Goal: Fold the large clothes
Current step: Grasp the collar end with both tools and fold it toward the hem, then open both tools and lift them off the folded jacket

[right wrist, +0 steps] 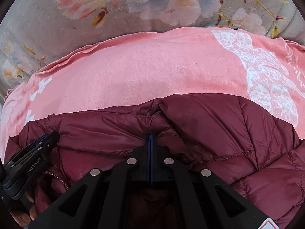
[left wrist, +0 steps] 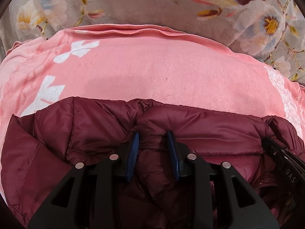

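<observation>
A maroon quilted puffer jacket (left wrist: 200,126) lies bunched on a pink blanket (left wrist: 152,70); it also shows in the right wrist view (right wrist: 219,129). My left gripper (left wrist: 153,136) is open, its blue-padded fingers apart over a fold of the jacket. My right gripper (right wrist: 150,136) has its pads pressed together on a fold of the jacket near the collar. Each gripper shows at the edge of the other's view: the right gripper (left wrist: 282,156) and the left gripper (right wrist: 32,152).
The pink blanket (right wrist: 143,68) with white prints covers the surface beneath the jacket. Beyond it lies a grey floral plush cover (left wrist: 266,24), which also shows in the right wrist view (right wrist: 152,5). Fingers of a hand (right wrist: 22,215) show at the lower left.
</observation>
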